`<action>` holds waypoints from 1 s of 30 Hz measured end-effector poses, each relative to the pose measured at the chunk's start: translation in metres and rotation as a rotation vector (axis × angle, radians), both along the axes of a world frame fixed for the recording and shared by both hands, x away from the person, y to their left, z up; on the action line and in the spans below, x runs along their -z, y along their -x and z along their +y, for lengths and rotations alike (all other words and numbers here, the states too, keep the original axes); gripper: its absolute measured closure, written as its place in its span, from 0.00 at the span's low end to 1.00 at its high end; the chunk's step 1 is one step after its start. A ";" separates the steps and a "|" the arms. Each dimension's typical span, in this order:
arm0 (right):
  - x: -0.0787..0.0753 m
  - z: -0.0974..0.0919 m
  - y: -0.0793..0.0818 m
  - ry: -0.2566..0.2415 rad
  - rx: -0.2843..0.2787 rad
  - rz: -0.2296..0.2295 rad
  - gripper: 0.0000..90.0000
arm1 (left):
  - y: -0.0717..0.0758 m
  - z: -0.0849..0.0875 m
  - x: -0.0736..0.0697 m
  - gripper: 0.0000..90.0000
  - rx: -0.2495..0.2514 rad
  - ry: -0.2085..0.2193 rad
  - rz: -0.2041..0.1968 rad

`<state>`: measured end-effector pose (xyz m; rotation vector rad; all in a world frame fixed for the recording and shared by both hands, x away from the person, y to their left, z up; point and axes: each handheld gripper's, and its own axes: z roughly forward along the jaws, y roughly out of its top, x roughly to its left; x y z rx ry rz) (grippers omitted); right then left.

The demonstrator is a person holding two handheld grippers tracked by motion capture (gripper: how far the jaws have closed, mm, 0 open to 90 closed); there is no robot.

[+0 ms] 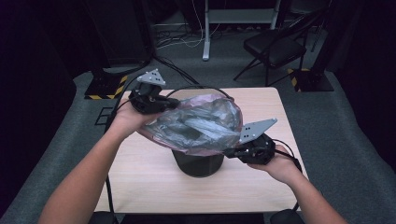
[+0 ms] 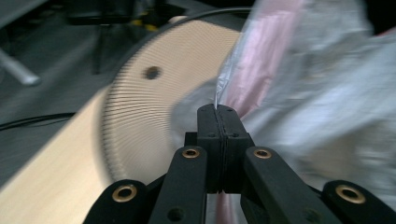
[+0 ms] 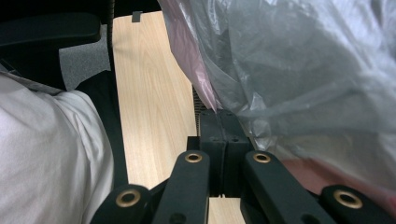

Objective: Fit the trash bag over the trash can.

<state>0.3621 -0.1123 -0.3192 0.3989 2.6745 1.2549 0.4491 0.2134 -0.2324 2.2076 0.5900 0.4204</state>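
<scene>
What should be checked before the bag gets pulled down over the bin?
1. Left gripper shut on the plastic bag edge: ok.
2. Right gripper shut on the bag's opposite edge: ok.
3. Bag held above the dark bin: ok.
4. Bag mouth open wide enough to clear the bin's rim: cannot tell.
5. Bin upright on the table: ok.
6. Cables clear of the bag: cannot tell.

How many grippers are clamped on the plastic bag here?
2: the left gripper pinches the plastic bag at its far-left edge, the right gripper at its near-right edge, above the dark bin.
</scene>
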 end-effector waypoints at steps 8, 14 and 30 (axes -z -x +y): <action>0.003 -0.004 0.000 -0.009 0.007 0.006 1.00 | -0.044 0.041 0.008 0.99 -0.185 0.047 0.005; 0.008 -0.006 -0.003 -0.016 0.014 0.016 1.00 | -0.070 0.060 0.038 0.99 -0.240 0.127 0.082; 0.014 -0.008 -0.004 -0.004 0.013 0.025 1.00 | -0.094 0.050 0.091 0.99 -0.248 0.212 0.147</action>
